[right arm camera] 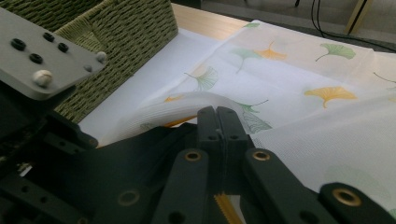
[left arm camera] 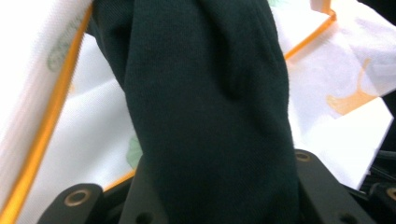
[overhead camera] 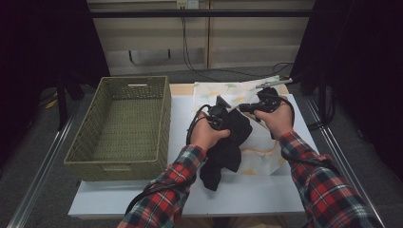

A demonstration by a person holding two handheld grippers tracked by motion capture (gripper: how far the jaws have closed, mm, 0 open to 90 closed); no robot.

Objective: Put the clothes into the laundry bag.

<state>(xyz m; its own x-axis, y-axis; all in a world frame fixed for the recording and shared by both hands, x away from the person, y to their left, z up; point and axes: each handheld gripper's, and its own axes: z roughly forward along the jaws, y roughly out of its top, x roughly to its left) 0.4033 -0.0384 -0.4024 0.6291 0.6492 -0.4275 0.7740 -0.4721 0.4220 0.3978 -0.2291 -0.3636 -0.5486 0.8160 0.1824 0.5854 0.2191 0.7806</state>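
Black garment [left arm camera: 210,116] clamped in left tongs [overhead camera: 222,115]; right tongs [right arm camera: 218,126] together on orange-edged leaf-print cloth [right arm camera: 299,84].

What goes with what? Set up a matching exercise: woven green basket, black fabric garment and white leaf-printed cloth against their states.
Things:
1. woven green basket
2. black fabric garment
3. white leaf-printed cloth

States:
A. edge pinched in the shut right gripper
B. standing empty, left of both fabrics
C. clamped between the jaws of the left gripper

Pairs: 1-B; 2-C; 3-A
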